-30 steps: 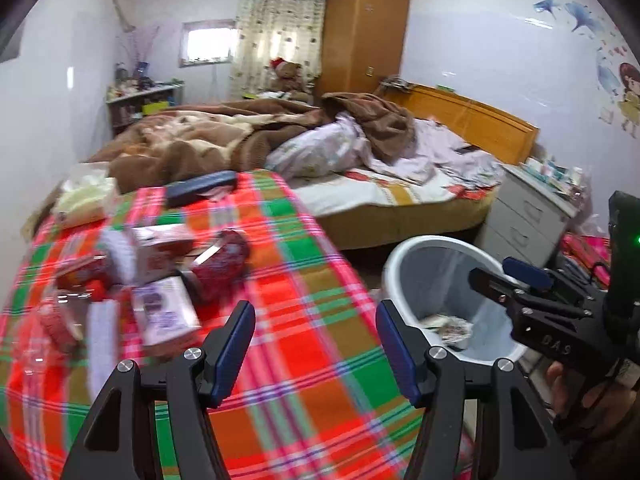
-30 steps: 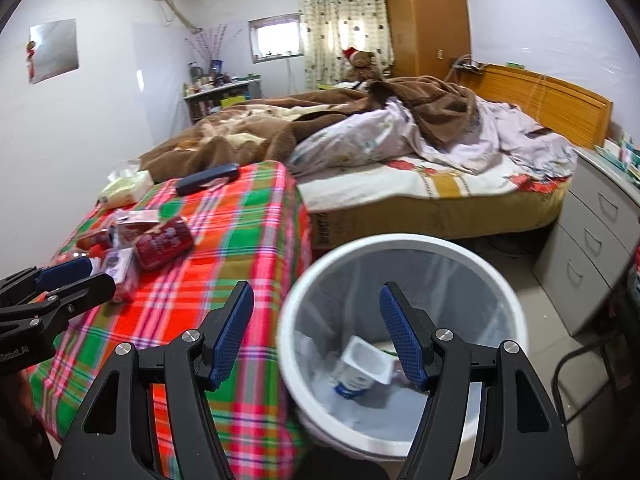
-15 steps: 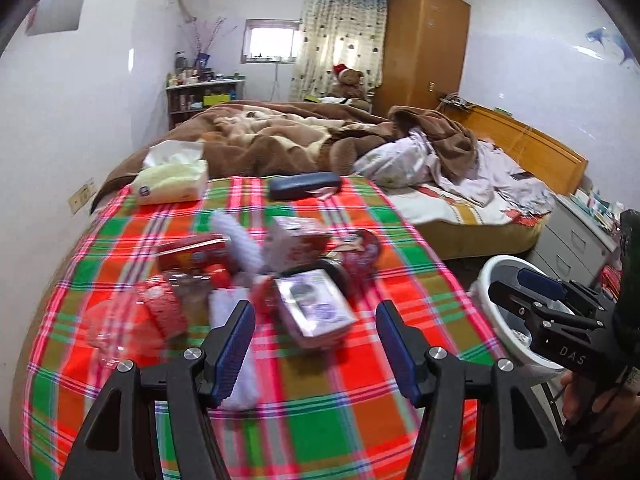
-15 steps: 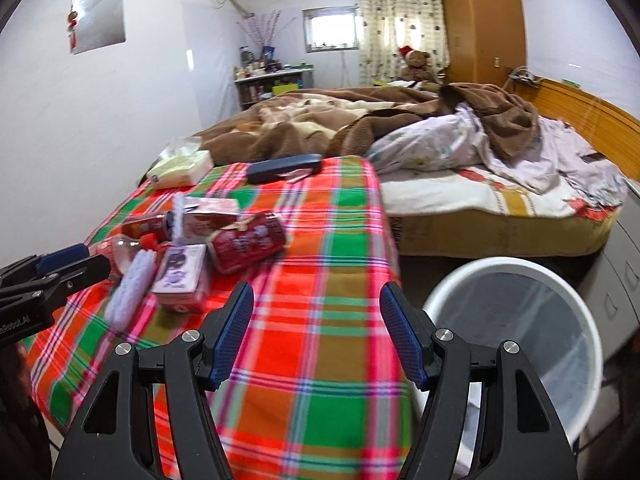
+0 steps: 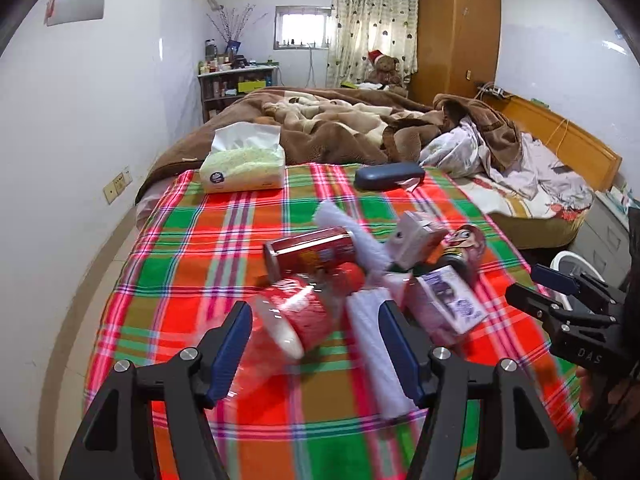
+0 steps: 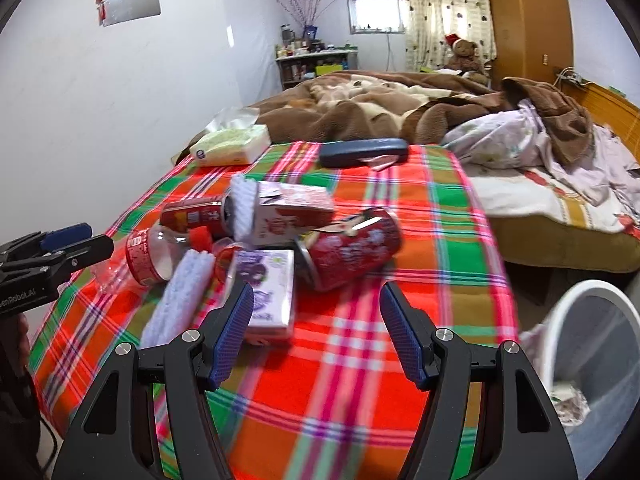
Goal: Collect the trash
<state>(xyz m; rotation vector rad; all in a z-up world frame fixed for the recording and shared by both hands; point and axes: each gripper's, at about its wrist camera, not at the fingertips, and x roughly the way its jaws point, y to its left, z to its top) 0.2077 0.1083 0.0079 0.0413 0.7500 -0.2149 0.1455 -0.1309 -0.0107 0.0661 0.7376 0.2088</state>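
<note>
Both grippers have swung away from the white bin [image 6: 596, 344] and back over the plaid tablecloth [image 6: 360, 360] — a fresh pick looks next. The left gripper [image 5: 316, 344] has just widened slightly; the right gripper [image 6: 316, 332] gapes too, both empty. The trash pile [image 6: 260, 240] sits mid-table: two red cans, two cartons, two white foam strips.

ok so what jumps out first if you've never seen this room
The bright red-and-green plaid cloth fills the foreground, with a heap of trash in its middle: a big crushed red can, a purple-printed carton and a clear plastic bottle. A white bin stands at the cloth's right edge, and an unmade bed with a brown blanket lies behind.
</note>
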